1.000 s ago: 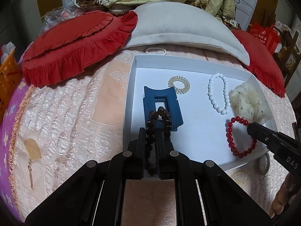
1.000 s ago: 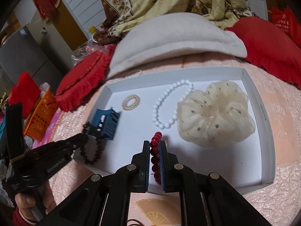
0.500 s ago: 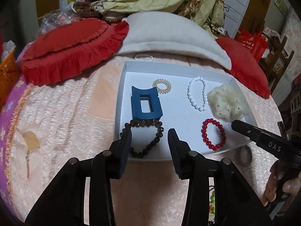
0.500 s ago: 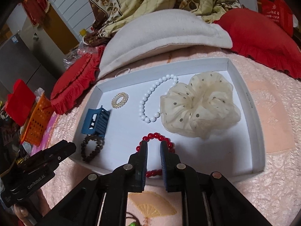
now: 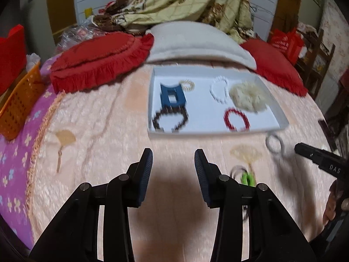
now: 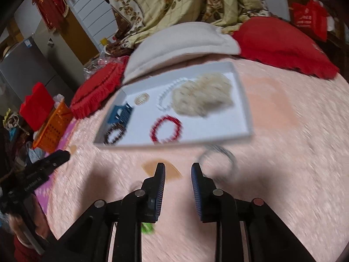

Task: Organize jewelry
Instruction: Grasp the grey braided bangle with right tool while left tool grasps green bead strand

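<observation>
A white tray (image 5: 214, 131) on the bed holds a dark brown bead bracelet (image 5: 169, 120), a red bead bracelet (image 5: 236, 120), a blue hair claw (image 5: 172, 97), a white pearl bracelet (image 5: 218, 90), a cream scrunchie (image 5: 248, 96) and a gold coil tie (image 5: 188, 85). My left gripper (image 5: 173, 152) hovers open over the bedspread, short of the tray, nothing between its fingers. My right gripper (image 6: 177, 166) is also short of the tray (image 6: 244, 100), its jaws opening and empty. The red bracelet (image 6: 166, 128) lies in the tray ahead of it.
A silver ring (image 6: 218, 159) lies on the pink bedspread just before the tray, and a green item (image 5: 247, 178) sits near my fingers. Red cushions (image 5: 102, 63) and a white pillow (image 5: 196, 43) lie behind the tray. An orange basket (image 5: 19, 104) stands at the left edge.
Both grippers let go of their bracelets, the dark one on the left and the red one on the right. Both bracelets now lie in the tray. Both grippers pulled back over the bedspread with jaws parted.
</observation>
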The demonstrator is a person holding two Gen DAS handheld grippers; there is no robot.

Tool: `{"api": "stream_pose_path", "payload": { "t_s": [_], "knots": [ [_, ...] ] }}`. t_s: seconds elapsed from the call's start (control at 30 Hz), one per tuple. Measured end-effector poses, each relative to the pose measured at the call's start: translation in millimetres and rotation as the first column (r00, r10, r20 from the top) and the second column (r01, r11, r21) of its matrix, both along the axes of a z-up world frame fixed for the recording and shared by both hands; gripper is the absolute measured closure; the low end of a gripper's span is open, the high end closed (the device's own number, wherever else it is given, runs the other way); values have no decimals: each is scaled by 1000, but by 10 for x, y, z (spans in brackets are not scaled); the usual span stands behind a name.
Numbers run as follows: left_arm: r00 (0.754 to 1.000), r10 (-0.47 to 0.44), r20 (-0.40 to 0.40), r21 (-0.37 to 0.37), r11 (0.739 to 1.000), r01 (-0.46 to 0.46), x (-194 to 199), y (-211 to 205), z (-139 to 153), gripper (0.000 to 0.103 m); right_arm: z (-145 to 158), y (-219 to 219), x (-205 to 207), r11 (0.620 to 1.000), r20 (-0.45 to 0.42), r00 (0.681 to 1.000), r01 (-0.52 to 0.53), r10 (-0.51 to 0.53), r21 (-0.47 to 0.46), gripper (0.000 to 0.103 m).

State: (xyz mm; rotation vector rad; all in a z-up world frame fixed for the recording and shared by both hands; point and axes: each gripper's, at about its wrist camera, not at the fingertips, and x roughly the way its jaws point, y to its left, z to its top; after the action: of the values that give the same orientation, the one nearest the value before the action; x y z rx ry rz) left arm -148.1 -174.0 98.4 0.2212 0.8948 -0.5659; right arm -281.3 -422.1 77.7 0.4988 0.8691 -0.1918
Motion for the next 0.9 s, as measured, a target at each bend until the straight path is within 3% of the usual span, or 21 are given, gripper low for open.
{"api": "stream_pose_path", "payload": {
  "t_s": [0.13, 0.33, 0.9],
  "knots": [
    [999, -33, -24, 32, 999, 34, -186, -43, -151, 64, -173, -114, -343, 999, -35, 999, 41, -41, 0, 80],
    [991, -97, -95, 49, 994, 102, -309, -286, -357, 64, -352, -242, -539, 996, -56, 995, 79, -77, 30, 79],
    [937, -311, -157, 43, 946, 321, -453, -929, -661, 64, -494, -378, 9, 997, -36, 998, 61, -59, 38, 79]
  ]
}}
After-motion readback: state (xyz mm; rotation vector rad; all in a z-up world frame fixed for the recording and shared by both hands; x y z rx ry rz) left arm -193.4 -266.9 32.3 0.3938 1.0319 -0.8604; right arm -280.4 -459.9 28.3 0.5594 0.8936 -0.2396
